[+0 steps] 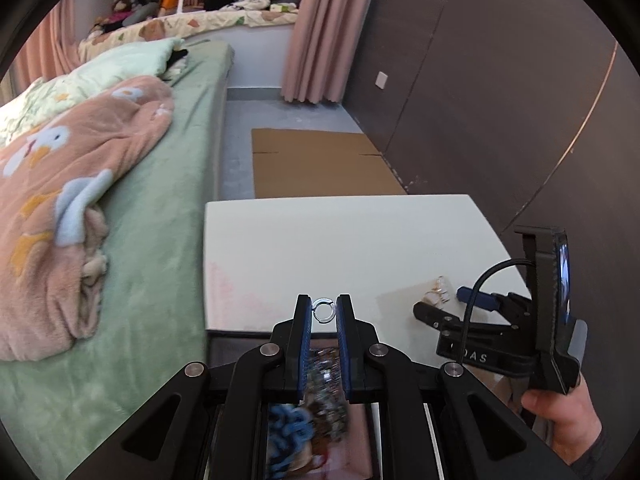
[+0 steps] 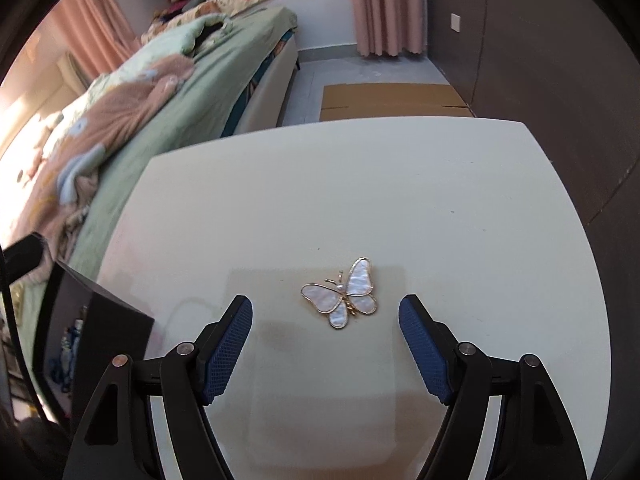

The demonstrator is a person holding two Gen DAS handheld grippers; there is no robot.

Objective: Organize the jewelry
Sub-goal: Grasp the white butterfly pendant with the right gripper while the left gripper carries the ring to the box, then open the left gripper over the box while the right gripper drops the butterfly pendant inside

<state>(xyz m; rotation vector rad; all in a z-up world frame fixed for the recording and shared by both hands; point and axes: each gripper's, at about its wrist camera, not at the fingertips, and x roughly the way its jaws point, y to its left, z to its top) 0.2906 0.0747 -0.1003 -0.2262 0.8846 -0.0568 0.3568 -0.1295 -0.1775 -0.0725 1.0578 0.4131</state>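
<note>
Item one: a small silver ring (image 1: 323, 309), pinched at the very tips of the left gripper (image 1: 323, 312), whose blue pads (image 1: 305, 344) stand narrow and closed on its rim; it is held just over the near edge of the white table (image 1: 340, 240), above an open dark jewelry box (image 1: 320, 432) crowded with blurred pieces, presumably so it can be dropped into a compartment. Item two: a butterfly brooch (image 2: 340, 294), mother-of-pearl wings in a gold outline, lying flat on a pale mat (image 2: 320, 352) on the table. The right gripper (image 2: 326, 312) is aimed down at it with jaws spread wide, one pad (image 2: 230, 344) to either side and clear of the wings, touching nothing; the stance suggests a pickup being lined up. Surroundings: a green-sheeted bed (image 1: 168, 280) with a pink blanket (image 1: 72, 200) beside the table, flattened cardboard (image 1: 320, 160) on the floor beyond.
</note>
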